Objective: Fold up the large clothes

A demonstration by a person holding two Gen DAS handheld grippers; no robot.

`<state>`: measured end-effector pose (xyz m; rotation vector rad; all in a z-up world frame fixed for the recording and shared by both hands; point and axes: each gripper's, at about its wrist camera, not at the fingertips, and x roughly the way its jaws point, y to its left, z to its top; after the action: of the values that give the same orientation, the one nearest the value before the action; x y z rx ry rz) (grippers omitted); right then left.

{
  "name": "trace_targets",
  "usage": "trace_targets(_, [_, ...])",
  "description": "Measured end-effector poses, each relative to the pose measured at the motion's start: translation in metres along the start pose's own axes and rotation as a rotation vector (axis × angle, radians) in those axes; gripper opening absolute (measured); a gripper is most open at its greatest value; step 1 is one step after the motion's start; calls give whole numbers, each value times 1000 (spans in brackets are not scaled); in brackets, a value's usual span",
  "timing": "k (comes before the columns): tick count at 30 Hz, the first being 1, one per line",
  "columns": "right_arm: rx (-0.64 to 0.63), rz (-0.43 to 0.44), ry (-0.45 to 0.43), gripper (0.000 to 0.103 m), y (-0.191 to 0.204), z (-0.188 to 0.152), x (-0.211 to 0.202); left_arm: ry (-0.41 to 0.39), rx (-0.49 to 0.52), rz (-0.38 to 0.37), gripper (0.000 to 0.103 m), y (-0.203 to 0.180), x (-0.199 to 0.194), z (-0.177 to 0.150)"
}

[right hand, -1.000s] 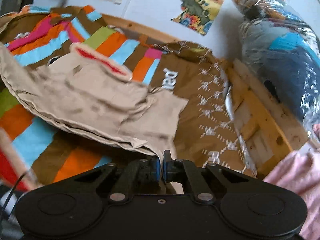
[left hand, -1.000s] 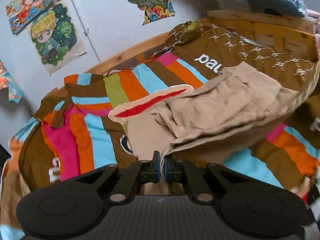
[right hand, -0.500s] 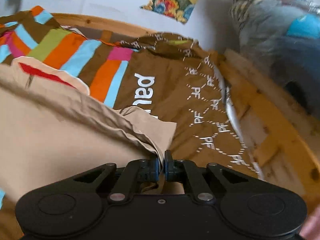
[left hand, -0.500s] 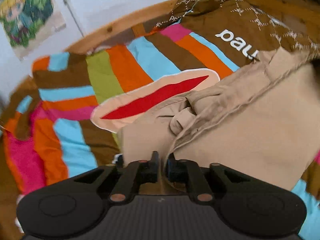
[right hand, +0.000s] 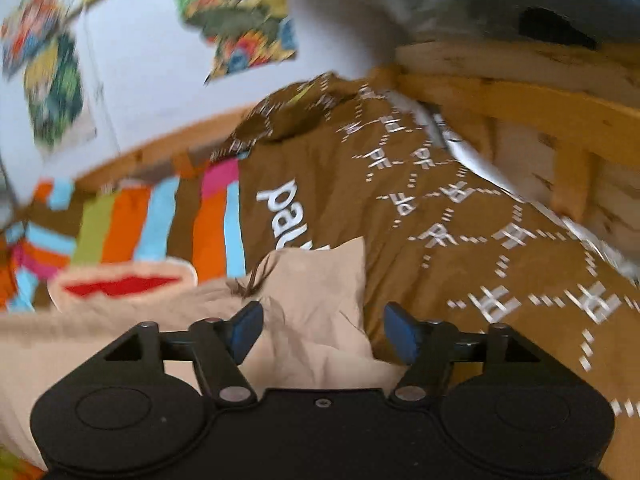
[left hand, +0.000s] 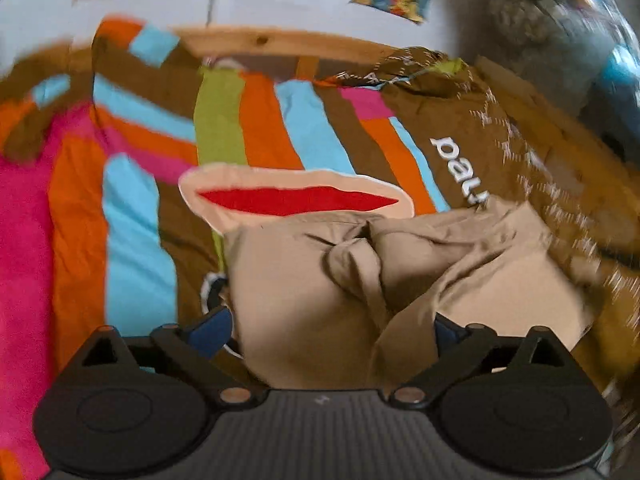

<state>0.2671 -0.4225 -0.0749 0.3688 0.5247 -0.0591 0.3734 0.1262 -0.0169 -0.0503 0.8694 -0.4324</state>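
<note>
Beige garment (left hand: pixel 304 280) lies crumpled on striped bedspread (left hand: pixel 132 216).

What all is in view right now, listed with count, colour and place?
Tan garment: one, beige, crumpled on the bedspread between both grippers' fingers.
Bedspread: one, brown with bright stripes and white lettering, covering the bed.
Red patch: one, cream-edged, behind the garment.
Bed frame: one, pale wood, round the bed.
Posters: several, colourful, on the white wall.
Left gripper: black, blue pads, jaws opening.
Right gripper: same, jaws opening.
</note>
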Motion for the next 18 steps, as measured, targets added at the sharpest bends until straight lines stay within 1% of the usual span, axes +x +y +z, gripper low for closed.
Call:
trace_targets(2, [2,5,-4,75,-3,-5,-10,-26,-144,-71,99,15,-2,7])
trace_targets(4, [-23,1,-9,84,-3,-14,-21,-47,-296,-125,99,33,-7,15])
trace_targets(5, [-46,1,-8,85,-1,-20,-25,-63,-344,-127,99,39,-10,17])
trace_targets(6, [-69,0,-4,86,1,-27,-29,-84,-368,-108,99,42,-15,19])
trace_targets(7, [-103,-7,3,88,4,-35,-32,-100,-368,-79,99,41,-20,19])
trace_targets(9, [-193,-33,12,88,13,-46,-32,-108,-314,-2,99,29,-32,12])
trace_targets(10, [-252,-61,7,88,18,-53,-31,-108,-259,36,100,17,-39,5])
trace_targets(12, [-334,-132,-6,88,25,-64,-28,-92,-115,113,101,-13,-51,-17])
trace_targets(13, [-349,-163,-21,88,25,-68,-27,-78,-38,141,103,-29,-53,-28])
trace_targets(15, [-322,-184,-45,88,19,-71,-24,-18,136,193,102,-63,-48,-51])
trace_targets(17, [-290,-181,-51,88,10,-70,-23,37,277,205,103,-88,-38,-70])
trace_targets(18, [-273,-181,-59,87,6,-68,-20,65,316,205,102,-96,-32,-78])
